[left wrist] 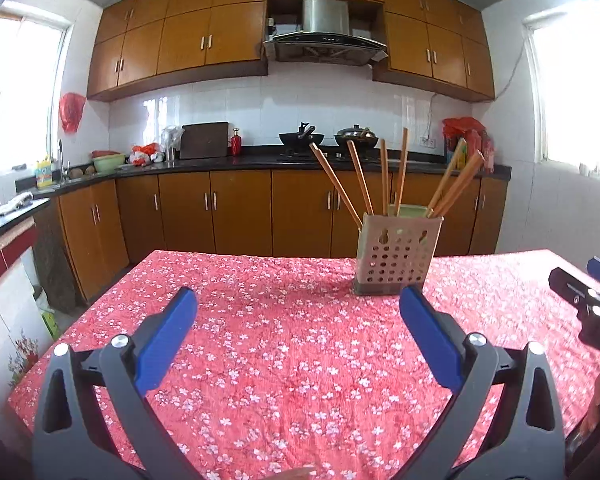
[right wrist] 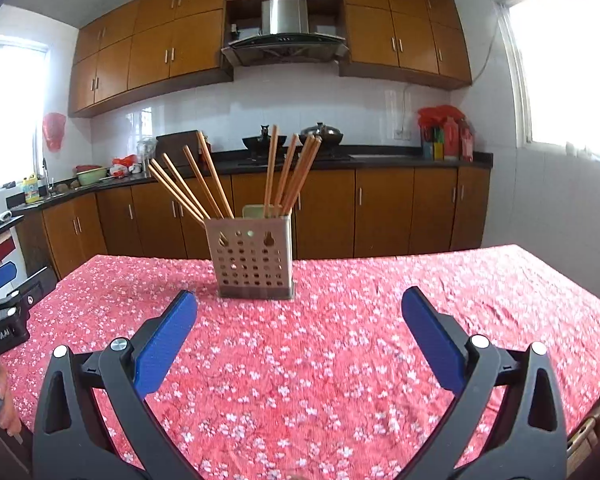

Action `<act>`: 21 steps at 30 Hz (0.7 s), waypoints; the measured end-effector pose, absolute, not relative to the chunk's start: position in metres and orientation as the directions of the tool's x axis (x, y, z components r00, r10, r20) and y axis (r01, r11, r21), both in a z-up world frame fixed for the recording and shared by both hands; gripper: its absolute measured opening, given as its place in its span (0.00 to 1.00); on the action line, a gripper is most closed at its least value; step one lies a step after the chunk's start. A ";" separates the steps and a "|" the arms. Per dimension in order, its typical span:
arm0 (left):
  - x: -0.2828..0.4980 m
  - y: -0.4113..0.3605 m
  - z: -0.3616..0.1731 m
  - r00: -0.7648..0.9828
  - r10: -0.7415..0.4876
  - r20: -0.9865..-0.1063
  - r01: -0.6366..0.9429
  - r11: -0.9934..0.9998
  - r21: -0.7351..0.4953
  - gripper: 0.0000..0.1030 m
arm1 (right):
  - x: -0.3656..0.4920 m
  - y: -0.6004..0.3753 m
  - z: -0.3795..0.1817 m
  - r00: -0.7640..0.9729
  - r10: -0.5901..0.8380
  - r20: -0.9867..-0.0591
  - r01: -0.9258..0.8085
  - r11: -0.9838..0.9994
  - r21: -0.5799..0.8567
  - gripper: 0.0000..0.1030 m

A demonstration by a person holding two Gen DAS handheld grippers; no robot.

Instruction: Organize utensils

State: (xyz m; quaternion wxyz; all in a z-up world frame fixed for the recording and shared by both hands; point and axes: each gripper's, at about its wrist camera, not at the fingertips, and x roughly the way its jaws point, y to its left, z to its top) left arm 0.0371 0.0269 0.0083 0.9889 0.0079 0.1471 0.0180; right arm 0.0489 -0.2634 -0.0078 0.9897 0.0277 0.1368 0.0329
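Note:
A beige perforated utensil holder (left wrist: 396,254) (right wrist: 252,258) stands upright on the table with the red floral cloth (left wrist: 284,344) (right wrist: 340,340). Several wooden chopsticks (left wrist: 358,178) (right wrist: 204,184) lean out of its top, fanned left and right. My left gripper (left wrist: 298,308) hovers over the cloth, open wide, nothing between its blue pads; the holder stands beyond its right finger. My right gripper (right wrist: 298,308) is likewise open and empty, with the holder ahead between its fingers. Each gripper shows at the edge of the other's view: the right one (left wrist: 588,300), the left one (right wrist: 4,308).
Beyond the table's far edge runs a kitchen counter (left wrist: 260,162) with woks, a cutting board and a bowl above brown cabinets (right wrist: 380,212). Bright windows flank both sides. A hand (right wrist: 2,396) grips the left tool.

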 end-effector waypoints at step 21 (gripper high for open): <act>0.039 0.007 -0.010 0.942 0.001 -0.335 0.014 0.999 0.041 0.96 | 0.044 -0.265 -0.028 0.946 0.077 -0.316 -0.058 0.996 0.069 0.98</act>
